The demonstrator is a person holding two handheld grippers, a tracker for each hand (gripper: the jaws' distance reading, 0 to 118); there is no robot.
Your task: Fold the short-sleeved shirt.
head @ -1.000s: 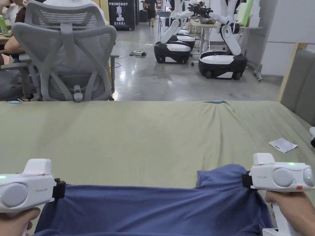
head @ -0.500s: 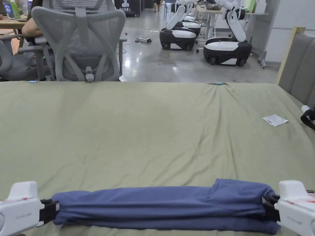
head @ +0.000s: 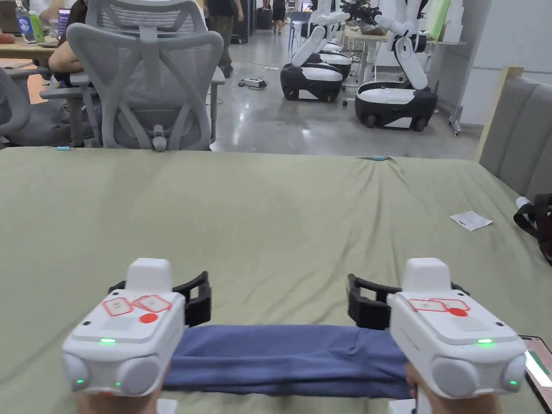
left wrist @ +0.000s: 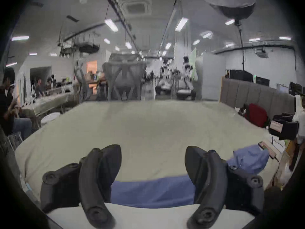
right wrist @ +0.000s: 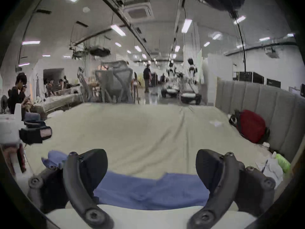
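1. The blue shirt [head: 285, 358] lies on the green sheet [head: 269, 215] as a long flat band, at 6 o'clock in my head view. It looks folded over itself once, so I think the fold is partly done.
2. My left gripper [head: 194, 299] hangs over the band's left end. Its jaws are spread wide and hold nothing.
3. My right gripper [head: 362, 302] hangs over the right end. Its jaws are spread wide too, with the cloth below them.
4. I keep both above the ends, one on each side, so I can pinch the band again and fold it shorter.
5. A white paper slip [head: 470, 220] lies at 2 o'clock, well apart from the shirt.
6. A gray chair [head: 151, 86] stands past the far edge at 11 o'clock.
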